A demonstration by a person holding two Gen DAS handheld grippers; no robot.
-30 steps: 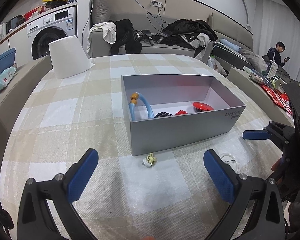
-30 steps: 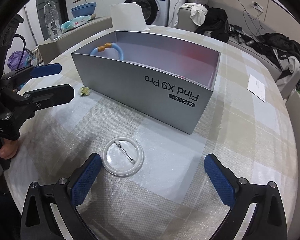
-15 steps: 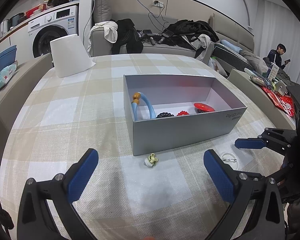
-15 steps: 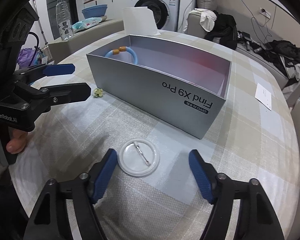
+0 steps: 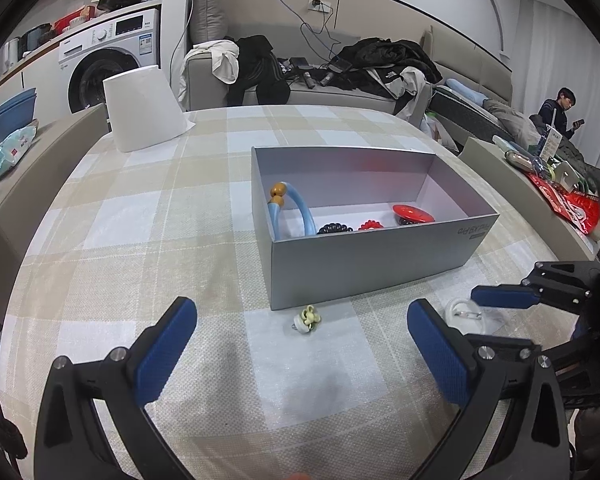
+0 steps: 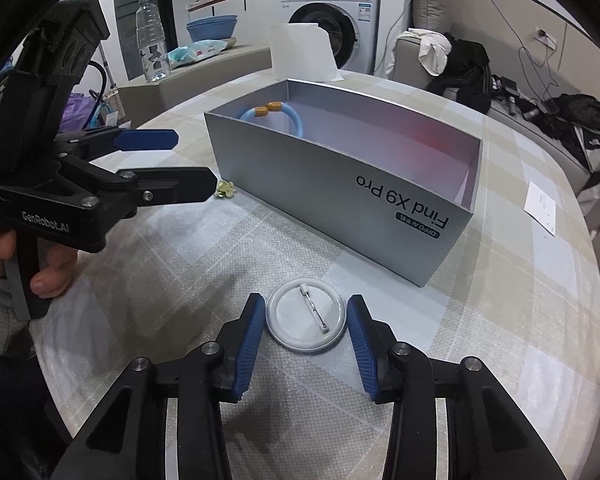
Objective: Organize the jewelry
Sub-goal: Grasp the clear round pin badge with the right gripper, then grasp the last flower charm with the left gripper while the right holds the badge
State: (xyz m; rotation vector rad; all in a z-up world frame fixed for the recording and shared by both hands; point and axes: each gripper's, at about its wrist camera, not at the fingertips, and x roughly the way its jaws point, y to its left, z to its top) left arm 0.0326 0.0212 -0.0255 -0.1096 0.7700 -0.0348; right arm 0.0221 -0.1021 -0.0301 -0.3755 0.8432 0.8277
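4 pieces, a blue bangle (image 5: 296, 210) among them, are already held in the grey box (image 5: 364, 264), while 2 are left on the worktop (image 5: 140, 220): a white pin badge (image 6: 306, 322), bracketed but not yet pinched by the closing right tool (image 6: 306, 334), and a small flower piece (image 5: 307, 319) just near of the box, beyond the spread, empty left tool (image 5: 300, 344)

A box (image 5: 364, 264) is set on the table (image 5: 140, 216), with a bracelet (image 5: 296, 208) inside at its left end. A small flower charm (image 5: 307, 318) is placed just before the box's near left corner, and a pin badge (image 6: 306, 322) lies before its right end.
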